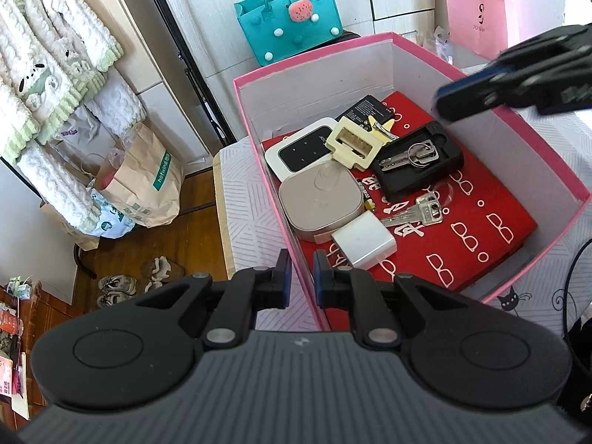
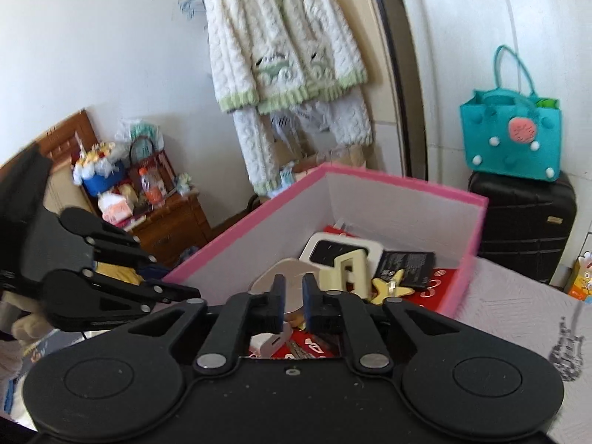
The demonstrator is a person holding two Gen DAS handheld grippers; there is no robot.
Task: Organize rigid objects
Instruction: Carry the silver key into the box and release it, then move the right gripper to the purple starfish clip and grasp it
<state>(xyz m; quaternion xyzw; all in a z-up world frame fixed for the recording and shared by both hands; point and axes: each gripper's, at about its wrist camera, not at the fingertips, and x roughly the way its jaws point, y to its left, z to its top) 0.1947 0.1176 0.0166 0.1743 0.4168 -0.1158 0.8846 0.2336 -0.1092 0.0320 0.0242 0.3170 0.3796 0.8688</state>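
A: Where are the rigid things?

B: All inside the pink box (image 1: 370, 42), which stands on the patterned tabletop (image 1: 240, 199). In the left wrist view a grey rounded case (image 1: 320, 203) lies near the box's centre, a white charger block (image 1: 364, 244) touching it at about 5 o'clock, and a white device with a black panel (image 1: 301, 148) at 12 o'clock of the case.

A: And the keys?

B: A loose silver key (image 1: 414, 211) sits at 3 o'clock of the case, on the red lining (image 1: 492, 229). A second bunch of keys (image 1: 410, 155) rests in a black tray (image 1: 420, 162), with a cream plastic clip (image 1: 353, 142) just beside it at 9 o'clock. A black battery (image 1: 368, 107) lies at the far wall.

A: The tools?

B: The left tool (image 1: 301, 277) hovers over the near wall of the box, its jaws narrow with a small gap and nothing between them. The right tool (image 2: 293, 298) is above the box too, jaws narrow and gripping nothing; in the left wrist view it shows at 2 o'clock, blurred.

A: Anything else?

B: A teal bag (image 1: 288, 22) stands beyond the box at 12 o'clock.
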